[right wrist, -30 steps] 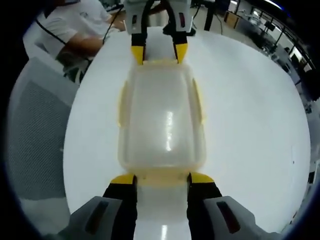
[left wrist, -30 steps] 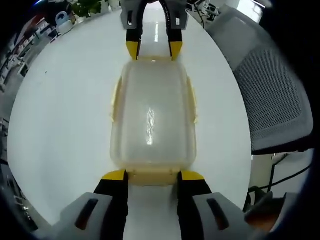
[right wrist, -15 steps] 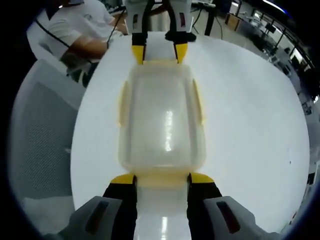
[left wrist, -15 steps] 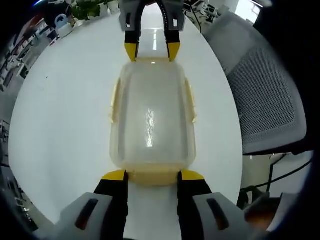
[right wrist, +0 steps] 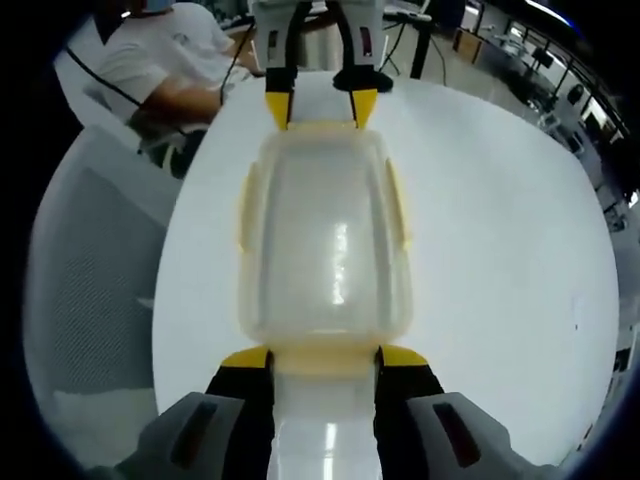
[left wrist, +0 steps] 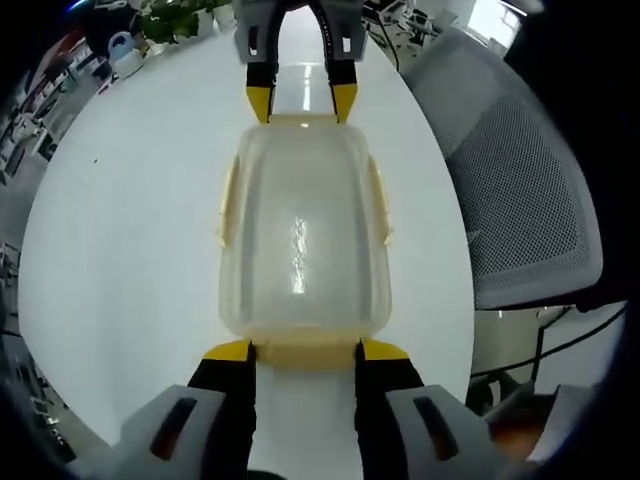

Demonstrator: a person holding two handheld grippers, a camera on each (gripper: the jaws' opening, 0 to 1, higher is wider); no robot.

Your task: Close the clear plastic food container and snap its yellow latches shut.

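The clear plastic container (left wrist: 300, 230) (right wrist: 325, 240) has its lid on and is held lengthwise between both grippers over the white table (left wrist: 120, 230). My left gripper (left wrist: 305, 350) grips the near yellow end latch (left wrist: 305, 357) between its yellow-tipped jaws. My right gripper (left wrist: 297, 100) holds the far end. In the right gripper view the right gripper (right wrist: 325, 358) clamps its own end latch (right wrist: 325, 362), and the left gripper (right wrist: 320, 108) is at the far end. The yellow side latches (left wrist: 228, 205) (left wrist: 381, 200) stick outward from the long sides.
A grey mesh office chair (left wrist: 520, 190) (right wrist: 90, 260) stands close to the table edge. A person in a white shirt (right wrist: 165, 60) sits beyond that edge. A green plant (left wrist: 175, 15) and desks lie past the far rim.
The container stays fixed between both grippers while the table edge and chair have drifted inward in both views. So grippers and container have moved together relative to the table.
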